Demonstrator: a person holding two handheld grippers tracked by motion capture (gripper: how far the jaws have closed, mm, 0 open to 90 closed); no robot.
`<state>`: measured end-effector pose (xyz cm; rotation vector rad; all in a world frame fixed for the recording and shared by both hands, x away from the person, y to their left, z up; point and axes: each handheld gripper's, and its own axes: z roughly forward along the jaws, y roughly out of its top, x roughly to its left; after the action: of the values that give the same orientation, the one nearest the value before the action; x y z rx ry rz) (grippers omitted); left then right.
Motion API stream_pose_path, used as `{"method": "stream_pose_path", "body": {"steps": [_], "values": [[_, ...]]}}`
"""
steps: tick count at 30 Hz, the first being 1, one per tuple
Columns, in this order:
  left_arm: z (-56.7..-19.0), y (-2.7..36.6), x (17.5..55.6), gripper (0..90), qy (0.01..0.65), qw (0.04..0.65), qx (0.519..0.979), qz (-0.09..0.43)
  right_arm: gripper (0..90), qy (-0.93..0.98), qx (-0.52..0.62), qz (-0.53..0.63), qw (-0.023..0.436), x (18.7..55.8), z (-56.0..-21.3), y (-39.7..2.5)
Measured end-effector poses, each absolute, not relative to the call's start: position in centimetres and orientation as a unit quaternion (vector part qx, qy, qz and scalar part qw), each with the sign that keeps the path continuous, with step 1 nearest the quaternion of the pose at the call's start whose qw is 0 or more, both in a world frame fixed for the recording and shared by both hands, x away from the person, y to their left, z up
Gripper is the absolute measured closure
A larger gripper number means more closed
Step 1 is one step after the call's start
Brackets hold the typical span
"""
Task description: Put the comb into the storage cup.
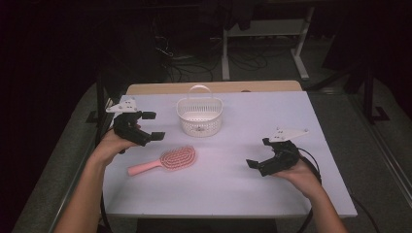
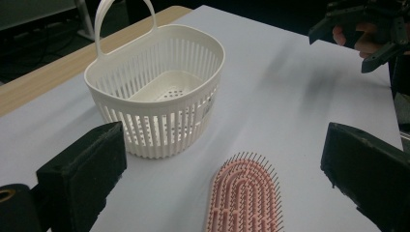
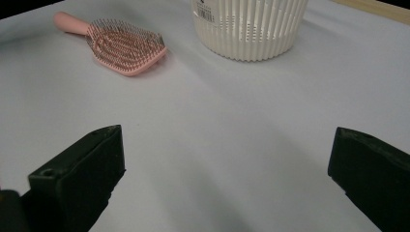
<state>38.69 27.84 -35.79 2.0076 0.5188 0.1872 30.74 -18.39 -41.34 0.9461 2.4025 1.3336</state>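
Observation:
A pink hairbrush (image 1: 170, 159) lies bristles up on the white table (image 1: 252, 111), its handle pointing left. Behind it stands a white slatted basket (image 1: 199, 116) with an upright loop handle, nothing visible inside. My left gripper (image 1: 153, 125) hovers open just left of the brush and basket. In the left gripper view the basket (image 2: 159, 96) and brush head (image 2: 246, 198) sit ahead of the wide-apart jaws. My right gripper (image 1: 257, 152) is open at the right, well apart from both. The right gripper view has the brush (image 3: 125, 46) and basket (image 3: 249, 29) far ahead.
A wooden strip (image 1: 214, 87) runs along the table's far edge. Beyond it are dark floor, cables and white desk legs (image 1: 226, 58). A black cable (image 1: 313, 165) loops from the right gripper near the table's right edge. Bare tabletop lies between the two grippers.

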Motion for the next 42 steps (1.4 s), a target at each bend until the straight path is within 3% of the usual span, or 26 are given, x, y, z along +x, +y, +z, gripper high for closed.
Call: {"method": "stream_pose_path", "body": {"steps": [42], "values": [[-35.98,27.97,38.25,2.3,0.198,0.433,0.876,0.080,0.0,0.829,0.323,0.438,0.129,30.86,-41.88,-18.61]]}}
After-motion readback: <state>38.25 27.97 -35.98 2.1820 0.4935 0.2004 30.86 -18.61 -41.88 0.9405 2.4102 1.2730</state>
